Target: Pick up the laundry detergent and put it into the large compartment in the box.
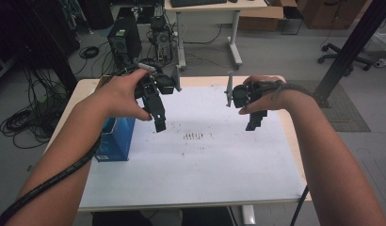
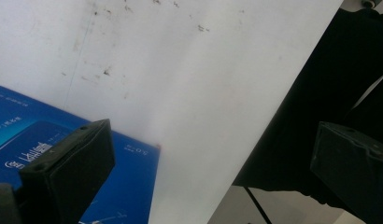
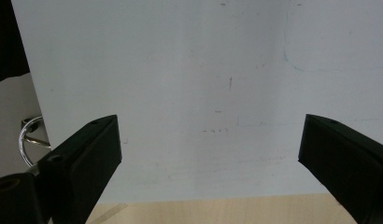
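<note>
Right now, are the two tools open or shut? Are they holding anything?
Left tool: open, holding nothing, above the blue box.
Right tool: open, holding nothing, over the white sheet.

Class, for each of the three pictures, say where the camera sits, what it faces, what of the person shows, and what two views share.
High view: above the person's side, facing forward and down on the table; both forearms, left gripper, right gripper.
Left gripper view: on that gripper, facing the white sheet and blue box; its open fingers.
Right gripper view: faces the sheet; its open fingers.
Shared: the blue box, in the high and left gripper views.
</note>
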